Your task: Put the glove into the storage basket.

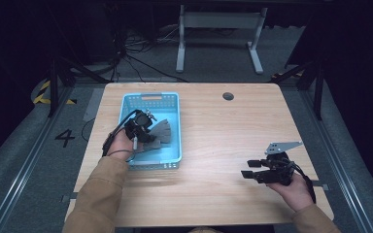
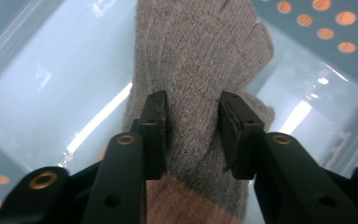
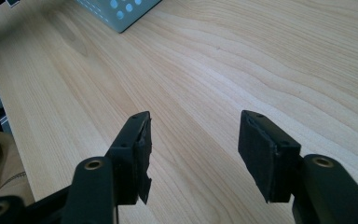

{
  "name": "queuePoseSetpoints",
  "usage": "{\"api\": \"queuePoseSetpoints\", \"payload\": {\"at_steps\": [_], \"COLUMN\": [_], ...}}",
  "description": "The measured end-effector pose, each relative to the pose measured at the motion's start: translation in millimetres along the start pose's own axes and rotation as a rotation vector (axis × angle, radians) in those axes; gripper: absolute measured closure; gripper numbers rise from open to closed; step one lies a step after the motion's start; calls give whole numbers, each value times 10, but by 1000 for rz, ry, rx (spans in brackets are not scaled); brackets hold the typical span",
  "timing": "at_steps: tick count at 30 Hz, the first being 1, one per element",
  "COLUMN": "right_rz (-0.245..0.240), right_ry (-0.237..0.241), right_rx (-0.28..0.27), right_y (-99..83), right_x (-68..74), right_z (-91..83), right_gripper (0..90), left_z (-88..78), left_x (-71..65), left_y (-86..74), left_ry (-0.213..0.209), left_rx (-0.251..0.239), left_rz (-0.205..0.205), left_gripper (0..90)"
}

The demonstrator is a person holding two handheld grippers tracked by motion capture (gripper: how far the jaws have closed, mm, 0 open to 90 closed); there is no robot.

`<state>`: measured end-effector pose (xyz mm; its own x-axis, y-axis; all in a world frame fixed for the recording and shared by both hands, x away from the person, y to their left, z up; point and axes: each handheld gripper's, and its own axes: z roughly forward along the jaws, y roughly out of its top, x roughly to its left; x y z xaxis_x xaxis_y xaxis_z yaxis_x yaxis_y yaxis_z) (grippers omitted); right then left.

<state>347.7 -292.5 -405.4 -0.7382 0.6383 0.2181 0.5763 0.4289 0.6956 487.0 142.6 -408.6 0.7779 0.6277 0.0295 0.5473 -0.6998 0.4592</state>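
You are reaching your left gripper (image 1: 143,127) down into the light blue perforated basket (image 1: 171,103), which is sitting on the left half of the wooden surface (image 1: 213,131). A grey knitted glove (image 1: 161,133) is lying on the basket's floor, and in the high view it is spreading out to the right of the gripper with its fingertips pointing toward the basket's right wall. In the left gripper view, the glove (image 2: 200,70) is running straight up the middle of the frame, its cuff end nearest the camera and its knitted digits fanning out at the top. Your left gripper (image 2: 192,126) is straddling the glove's narrow middle: the two black fingers (image 2: 154,130) are standing on either side of the bunched wool and touching it at both pads, though whether they are pressing firmly or only resting against it is hard to tell. The pale basket floor (image 2: 51,93) is showing on both sides of the glove.

You are holding your right gripper (image 1: 252,168) low over the right front part of the surface, well apart from the basket, pointing leftward. In the right gripper view, its fingers (image 3: 137,149) are standing wide apart with bare wood (image 3: 205,84) between them, and a corner of the basket (image 3: 116,11) is sitting at the top edge.
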Motion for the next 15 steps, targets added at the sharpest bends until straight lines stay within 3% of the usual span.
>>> {"api": "queuePoseSetpoints", "payload": {"at_steps": [3, 7, 15], "right_rz": [2, 1, -1], "right_ry": [1, 2, 4], "right_rx": [0, 0, -2], "right_y": [3, 5, 24], "right_x": [-1, -4, -19], "right_z": [2, 5, 21], "right_gripper": [452, 452, 448], "left_z": [-54, -84, -241], "left_x": [37, 33, 8], "left_y": [-16, -25, -55], "left_ry": [-6, 3, 1], "left_rx": [-55, -70, -143], "left_rz": [-41, -39, -66], "left_gripper": [556, 457, 448]}}
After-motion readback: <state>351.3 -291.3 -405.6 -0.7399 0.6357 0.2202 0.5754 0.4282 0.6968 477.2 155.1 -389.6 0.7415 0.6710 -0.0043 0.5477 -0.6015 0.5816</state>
